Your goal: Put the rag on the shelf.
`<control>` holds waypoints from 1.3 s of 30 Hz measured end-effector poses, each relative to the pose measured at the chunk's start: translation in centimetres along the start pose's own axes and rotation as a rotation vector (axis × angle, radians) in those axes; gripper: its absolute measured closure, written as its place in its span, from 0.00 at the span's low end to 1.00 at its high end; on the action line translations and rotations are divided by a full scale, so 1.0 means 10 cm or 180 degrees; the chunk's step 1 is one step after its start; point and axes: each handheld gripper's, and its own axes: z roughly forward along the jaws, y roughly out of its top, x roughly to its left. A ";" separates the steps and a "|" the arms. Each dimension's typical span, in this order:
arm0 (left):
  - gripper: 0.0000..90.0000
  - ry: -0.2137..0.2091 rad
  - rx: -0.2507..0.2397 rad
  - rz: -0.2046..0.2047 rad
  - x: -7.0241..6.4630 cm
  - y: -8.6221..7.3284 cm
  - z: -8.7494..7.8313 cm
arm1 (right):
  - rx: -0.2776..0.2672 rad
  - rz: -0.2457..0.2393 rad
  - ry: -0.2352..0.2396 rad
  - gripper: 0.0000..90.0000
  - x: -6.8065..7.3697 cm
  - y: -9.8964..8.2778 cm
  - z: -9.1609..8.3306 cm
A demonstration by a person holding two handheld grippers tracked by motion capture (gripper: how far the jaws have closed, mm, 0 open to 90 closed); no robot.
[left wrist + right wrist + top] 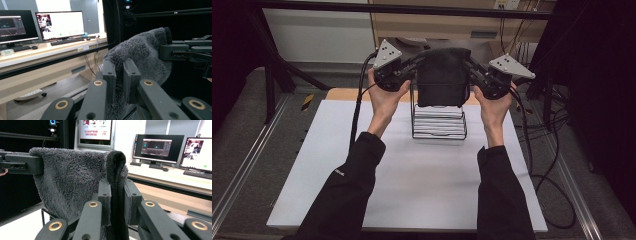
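A white table (412, 190) bears a wire rack (439, 122) near its far edge, and a dark fleecy towel (443, 75) hangs stretched just above that rack. The left gripper (414, 65) and the right gripper (471, 67) each clamp 1 upper corner of the towel, jaws closed on the cloth. Keeping both corners level and taut as the towel comes down should drape it evenly over the rack.

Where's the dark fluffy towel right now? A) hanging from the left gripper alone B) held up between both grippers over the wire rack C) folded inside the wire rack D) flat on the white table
B: the towel is stretched between the left gripper and the right gripper, each shut on a top corner, above the wire rack.
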 end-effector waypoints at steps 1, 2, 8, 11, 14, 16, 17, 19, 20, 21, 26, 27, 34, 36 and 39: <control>0.91 -0.0001 -0.0004 0.0005 0.00 0.00 -0.01 | -0.0013 -0.0011 0.0003 0.88 0.01 -0.01 -0.01; 0.91 -0.0004 -0.0007 0.0006 -0.01 -0.01 -0.02 | -0.0012 -0.0024 0.0007 0.88 0.01 -0.01 -0.02; 0.91 -0.0013 -0.0011 0.0016 -0.04 -0.06 -0.05 | -0.0002 -0.0080 0.0011 0.88 0.05 -0.05 -0.06; 0.91 -0.0020 -0.0004 0.0027 -0.05 -0.08 -0.06 | 0.0001 -0.0089 0.0014 0.88 0.05 -0.07 -0.07; 0.91 -0.0024 -0.0013 0.0070 -0.09 -0.10 -0.08 | -0.0011 -0.0096 0.0016 0.88 0.06 -0.09 -0.09; 0.91 -0.0022 -0.0022 0.0097 -0.11 -0.11 -0.09 | -0.0024 -0.0100 0.0016 0.88 0.07 -0.12 -0.10; 0.91 -0.0019 -0.0025 0.0113 -0.12 -0.12 -0.10 | -0.0028 -0.0102 0.0009 0.88 0.07 -0.13 -0.11; 0.91 -0.0021 -0.0027 0.0124 -0.14 -0.15 -0.11 | -0.0039 -0.0116 0.0001 0.88 0.09 -0.16 -0.13; 0.91 -0.0020 -0.0023 0.0131 -0.15 -0.17 -0.12 | -0.0033 -0.0134 -0.0004 0.88 0.09 -0.17 -0.14; 0.91 -0.0024 -0.0019 0.0135 -0.16 -0.19 -0.12 | -0.0029 -0.0144 -0.0007 0.88 0.10 -0.19 -0.14; 0.91 -0.0051 -0.0037 0.0105 -0.21 -0.30 -0.17 | -0.0057 -0.0189 -0.0002 0.88 0.15 -0.30 -0.20; 0.91 -0.0056 -0.0032 0.0109 -0.22 -0.32 -0.17 | -0.0054 -0.0188 -0.0004 0.88 0.16 -0.32 -0.21; 0.91 -0.0111 0.0035 0.0069 -0.26 -0.44 -0.21 | -0.0020 -0.0192 0.0030 0.87 0.18 -0.44 -0.26; 0.90 -0.0117 0.0106 0.0060 -0.27 -0.47 -0.22 | 0.0009 -0.0177 0.0049 0.87 0.19 -0.47 -0.27; 0.90 -0.0134 0.0184 0.0045 -0.27 -0.50 -0.24 | 0.0079 -0.0169 0.0072 0.86 0.21 -0.48 -0.29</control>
